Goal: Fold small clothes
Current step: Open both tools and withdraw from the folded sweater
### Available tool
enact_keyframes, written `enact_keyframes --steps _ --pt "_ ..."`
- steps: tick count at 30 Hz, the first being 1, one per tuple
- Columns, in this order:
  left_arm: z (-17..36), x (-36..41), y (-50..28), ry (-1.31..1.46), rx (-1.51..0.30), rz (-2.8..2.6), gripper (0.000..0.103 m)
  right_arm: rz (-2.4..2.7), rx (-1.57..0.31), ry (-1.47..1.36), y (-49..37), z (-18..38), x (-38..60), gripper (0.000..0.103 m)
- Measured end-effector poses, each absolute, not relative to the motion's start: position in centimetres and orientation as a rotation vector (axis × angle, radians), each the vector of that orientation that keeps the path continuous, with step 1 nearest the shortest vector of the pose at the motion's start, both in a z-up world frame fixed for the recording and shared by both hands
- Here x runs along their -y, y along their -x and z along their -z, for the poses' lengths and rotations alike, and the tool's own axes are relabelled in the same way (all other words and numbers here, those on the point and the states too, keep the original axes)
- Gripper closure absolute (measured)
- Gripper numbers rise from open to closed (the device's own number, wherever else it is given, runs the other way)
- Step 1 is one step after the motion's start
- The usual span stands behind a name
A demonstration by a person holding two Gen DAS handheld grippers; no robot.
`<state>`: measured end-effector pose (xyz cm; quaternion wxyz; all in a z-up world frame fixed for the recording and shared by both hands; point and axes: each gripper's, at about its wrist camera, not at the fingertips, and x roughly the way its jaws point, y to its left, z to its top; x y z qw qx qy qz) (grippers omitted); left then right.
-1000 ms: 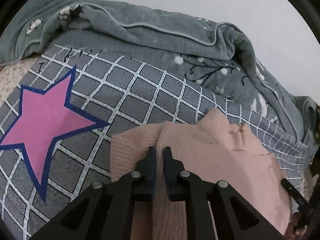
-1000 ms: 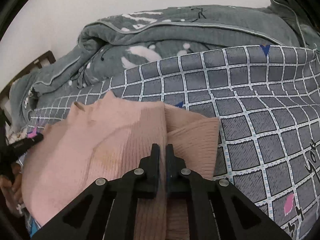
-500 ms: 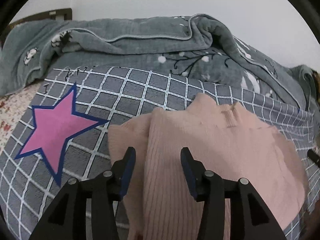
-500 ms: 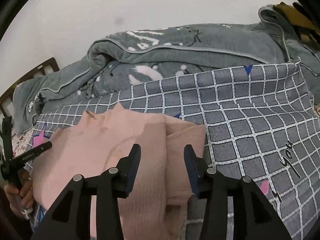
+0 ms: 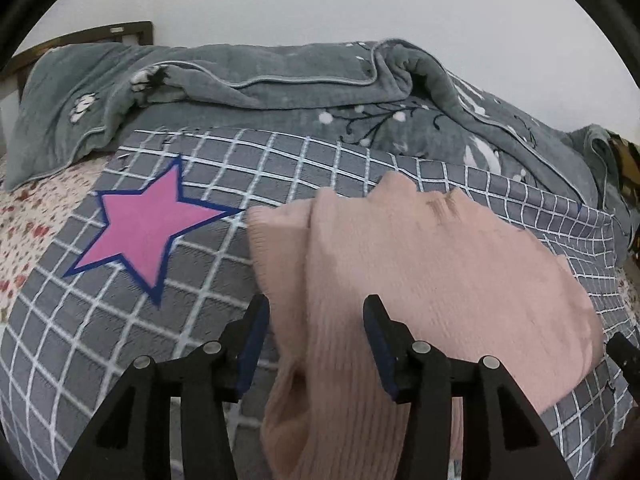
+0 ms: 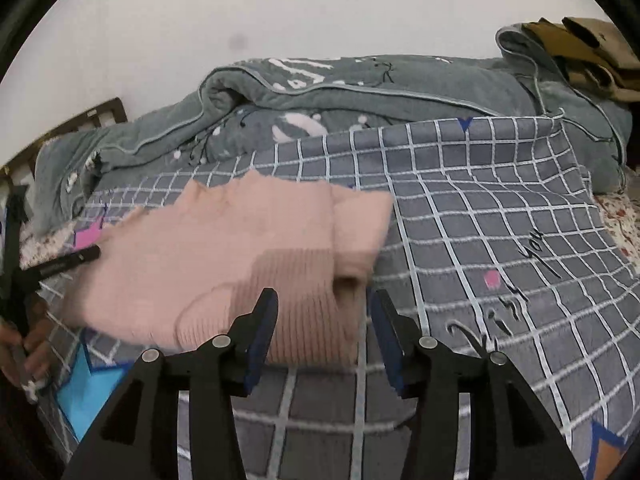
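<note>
A small pink knitted sweater (image 5: 420, 272) lies folded on the grey checked bedsheet (image 5: 200, 320), with one sleeve folded in along its left side. My left gripper (image 5: 316, 308) is open, its jaws standing apart over the sweater's near left hem. In the right wrist view the sweater (image 6: 240, 248) lies with its right sleeve folded in. My right gripper (image 6: 324, 304) is open, its jaws apart just before the sweater's near right edge. Neither gripper holds cloth. The left gripper's tip (image 6: 68, 264) shows at the left of the right wrist view.
A rumpled grey-green blanket (image 5: 280, 84) is heaped along the far side of the bed against a white wall. A pink star (image 5: 144, 232) is printed on the sheet left of the sweater. Brown clothes (image 6: 580, 52) lie at the far right. A wooden headboard (image 5: 80, 36) stands far left.
Both grippers have opened and let go of the sweater, then drawn back toward me. The sweater now lies flat on the sheet.
</note>
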<state>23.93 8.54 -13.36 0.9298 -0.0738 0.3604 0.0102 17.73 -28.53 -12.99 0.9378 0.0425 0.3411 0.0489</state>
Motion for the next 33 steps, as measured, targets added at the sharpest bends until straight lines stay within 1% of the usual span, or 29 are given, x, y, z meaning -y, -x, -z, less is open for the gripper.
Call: enact_keyframes --steps 1,2,3,4,8,12,15,21,26,30,33 --pt "13.3 -8.8 -23.5 0.154 -0.734 -0.029 0.052 -0.113 -0.698 -0.093 -17.6 13.0 28.5 0.055" --pt "13.3 -9.1 -22.9 0.166 -0.729 -0.035 0.039 -0.121 -0.698 -0.099 -17.6 12.9 28.5 0.055" --pt "13.4 -9.4 -22.3 0.18 -0.725 -0.032 0.034 -0.123 -0.698 -0.101 -17.5 12.9 28.5 0.055" --pt "13.4 -9.8 -21.7 0.196 -0.718 -0.024 0.032 -0.121 -0.697 -0.099 -17.5 12.8 28.5 0.055" --pt "13.9 -11.2 -18.9 0.263 -0.719 0.014 0.032 -0.131 -0.7 -0.117 -17.5 12.9 28.7 0.055" --pt "14.9 -12.4 -17.7 0.356 -0.751 0.064 0.031 -0.139 -0.716 -0.146 -17.7 13.2 29.1 0.051" --pt "15.8 -12.3 -18.0 0.401 -0.779 0.109 0.031 -0.133 -0.727 -0.162 -17.9 13.5 29.4 0.051" --pt "16.5 -11.6 -19.1 0.402 -0.78 0.145 0.032 -0.153 -0.753 -0.197 -18.6 14.0 29.5 0.051" --pt "17.0 -11.9 -20.6 0.434 -0.773 0.16 0.033 -0.154 -0.765 -0.139 -19.2 14.1 28.8 0.051" --pt "17.2 -11.7 -21.8 0.425 -0.774 0.156 0.033 -0.159 -0.797 -0.179 -20.3 14.5 29.4 0.051" --pt "17.2 -11.5 -21.8 0.415 -0.781 0.167 0.04 -0.159 -0.815 -0.203 -20.7 14.9 29.9 0.051"
